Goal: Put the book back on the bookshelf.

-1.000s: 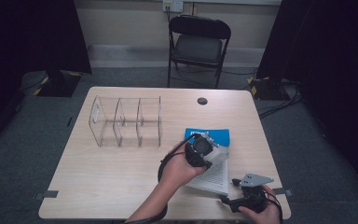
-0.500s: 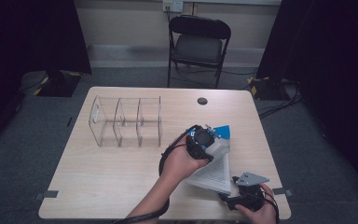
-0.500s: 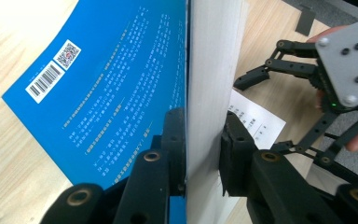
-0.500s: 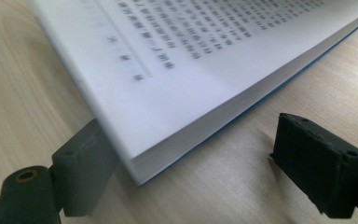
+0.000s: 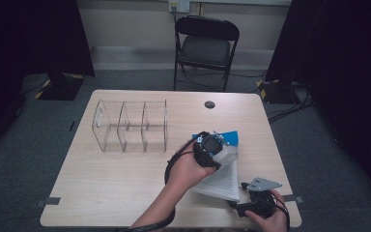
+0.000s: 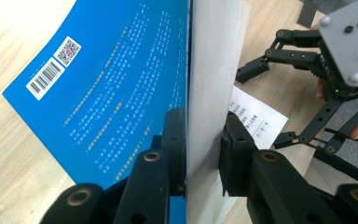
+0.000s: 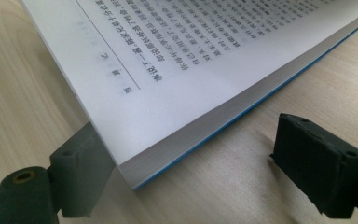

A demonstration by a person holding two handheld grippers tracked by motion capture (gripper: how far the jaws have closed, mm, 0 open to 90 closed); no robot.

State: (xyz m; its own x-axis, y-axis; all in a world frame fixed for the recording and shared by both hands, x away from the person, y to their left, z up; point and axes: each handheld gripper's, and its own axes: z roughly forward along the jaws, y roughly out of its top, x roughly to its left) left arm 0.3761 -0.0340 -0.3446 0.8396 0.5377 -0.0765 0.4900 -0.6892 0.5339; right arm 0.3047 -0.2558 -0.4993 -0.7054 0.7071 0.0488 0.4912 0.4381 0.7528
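One book, two tongs at the bench

Left tongs (image 6: 203, 149) clamp the book's (image 5: 222, 176) lifted pages at frame centre-right; right tongs (image 7: 205, 172) gape around its lower corner. One clear rack (image 5: 130, 126) stands upper left.

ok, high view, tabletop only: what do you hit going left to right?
Clear acrylic three-compartment organiser → left hand-held gripper clamped on the open blue-covered book → right hand-held gripper, jaws open by the book's corner.

Blue book cover (image 6: 98, 88): white label with barcode (image 6: 45, 78) and QR code (image 6: 68, 45); lines of small white text, illegible. Open page (image 7: 205, 42): black Chinese print, blurred.
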